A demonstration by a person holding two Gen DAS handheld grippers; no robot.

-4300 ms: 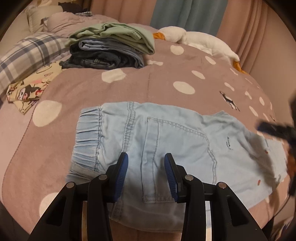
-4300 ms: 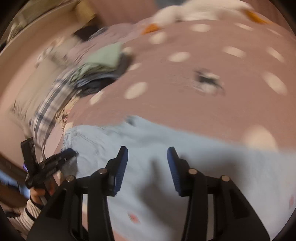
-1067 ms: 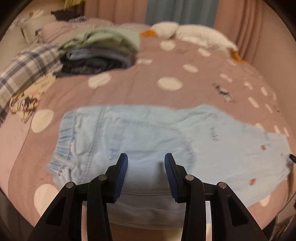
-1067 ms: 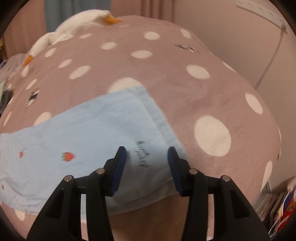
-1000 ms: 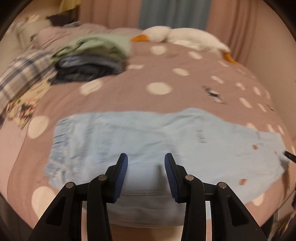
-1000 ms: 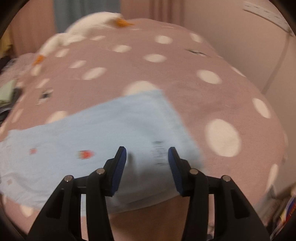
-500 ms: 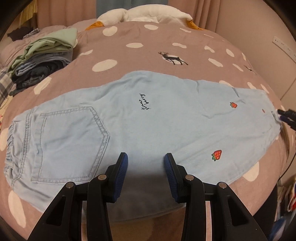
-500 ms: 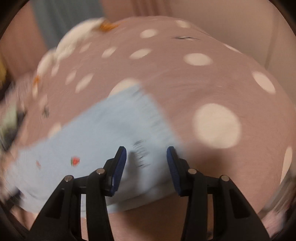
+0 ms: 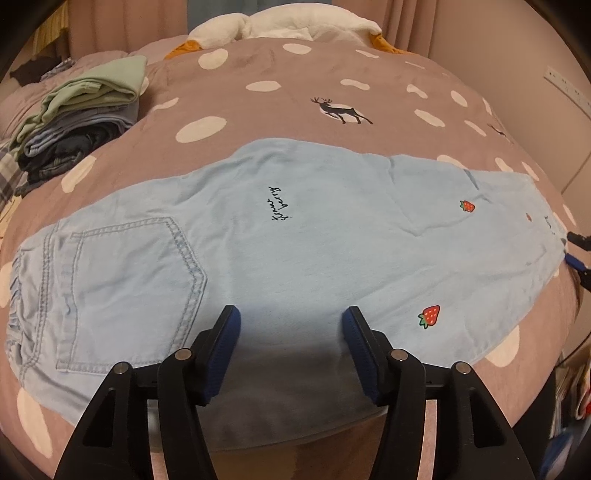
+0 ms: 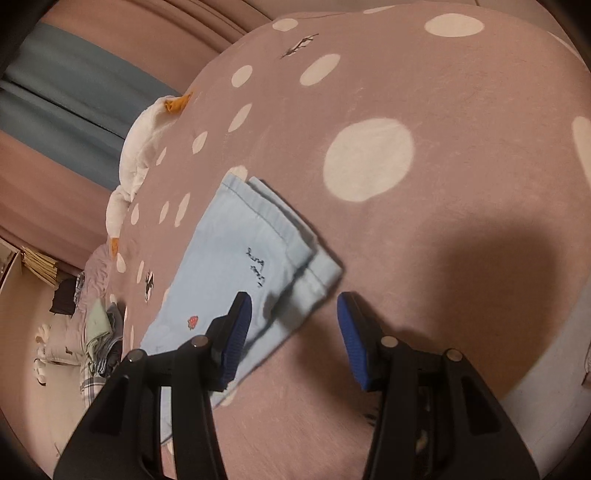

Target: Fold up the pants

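Light blue pants [image 9: 295,236] with strawberry prints lie flat across the pink dotted bedspread [image 9: 280,110], legs folded one on the other, waistband at the left, hems at the right. My left gripper [image 9: 290,343] is open and empty above the near edge of the pants, at mid-leg. My right gripper [image 10: 293,328] is open and empty just over the near corner of the leg hems [image 10: 291,236]. Its tips also show at the far right of the left wrist view [image 9: 576,251].
A stack of folded clothes [image 9: 81,114] sits at the back left of the bed. A white goose plush [image 9: 291,20] lies along the far edge by the curtains. The bed's near edge drops off just below the pants.
The left gripper has swung right from the waistband end to the mid-leg. The right gripper has tilted and come down close to the hem corner.
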